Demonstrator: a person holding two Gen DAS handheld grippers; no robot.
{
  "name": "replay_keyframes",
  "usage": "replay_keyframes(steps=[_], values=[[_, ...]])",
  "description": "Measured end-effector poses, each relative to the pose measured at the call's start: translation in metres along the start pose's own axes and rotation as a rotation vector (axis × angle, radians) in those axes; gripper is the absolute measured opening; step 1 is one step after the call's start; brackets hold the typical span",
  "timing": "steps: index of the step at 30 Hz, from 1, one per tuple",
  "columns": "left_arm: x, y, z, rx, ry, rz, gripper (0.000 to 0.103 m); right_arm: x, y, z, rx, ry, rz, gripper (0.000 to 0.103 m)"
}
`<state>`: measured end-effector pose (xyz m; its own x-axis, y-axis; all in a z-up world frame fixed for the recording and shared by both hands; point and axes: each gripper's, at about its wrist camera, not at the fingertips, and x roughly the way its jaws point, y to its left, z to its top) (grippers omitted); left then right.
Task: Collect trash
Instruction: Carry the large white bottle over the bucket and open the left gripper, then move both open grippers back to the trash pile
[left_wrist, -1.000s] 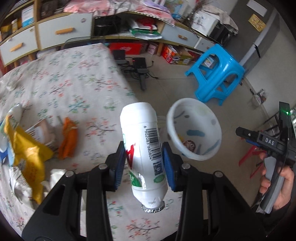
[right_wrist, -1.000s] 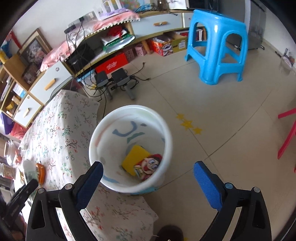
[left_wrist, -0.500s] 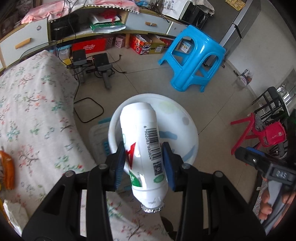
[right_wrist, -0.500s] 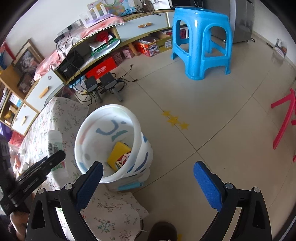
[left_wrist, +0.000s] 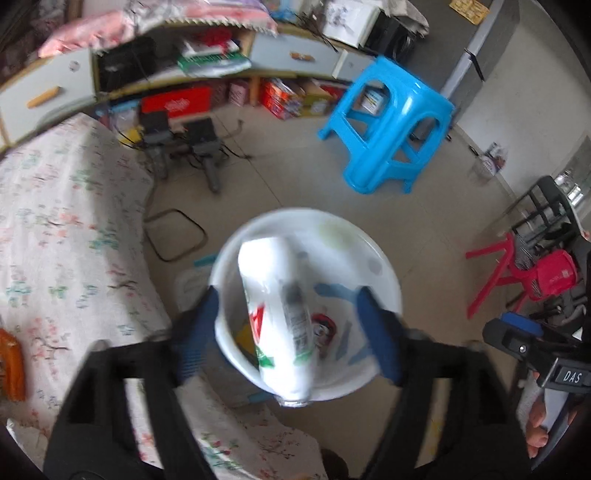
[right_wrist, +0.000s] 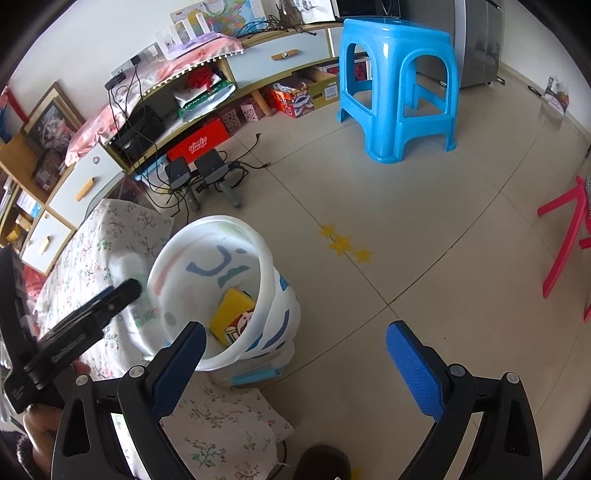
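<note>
pale tiled floor with white bin stood near the flowered bed, blue stool set far right, orange wrapper laid on the bed

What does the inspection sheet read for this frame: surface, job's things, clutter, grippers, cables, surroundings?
Surface: table with floral cloth beside a tiled floor.
Job's things: white bottle, blurred, over the white bin; yellow packet inside.
Clutter: orange wrapper on the cloth.
Grippers: left gripper jaws have just been opening, pads clear of the bottle between them; right gripper open, empty.
Cables: black leads by the speakers.
Surroundings: blue stool, shelving, red chair.
</note>
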<state>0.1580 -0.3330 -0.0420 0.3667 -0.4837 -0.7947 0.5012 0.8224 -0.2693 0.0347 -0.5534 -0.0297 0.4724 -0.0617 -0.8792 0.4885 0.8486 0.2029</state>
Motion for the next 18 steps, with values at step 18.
replay_keyframes(steps=[18], values=[[-0.063,0.064,-0.023,-0.055,-0.035,0.132,0.089,-0.005,0.037,-0.003,-0.069,-0.014,0.013,0.099]])
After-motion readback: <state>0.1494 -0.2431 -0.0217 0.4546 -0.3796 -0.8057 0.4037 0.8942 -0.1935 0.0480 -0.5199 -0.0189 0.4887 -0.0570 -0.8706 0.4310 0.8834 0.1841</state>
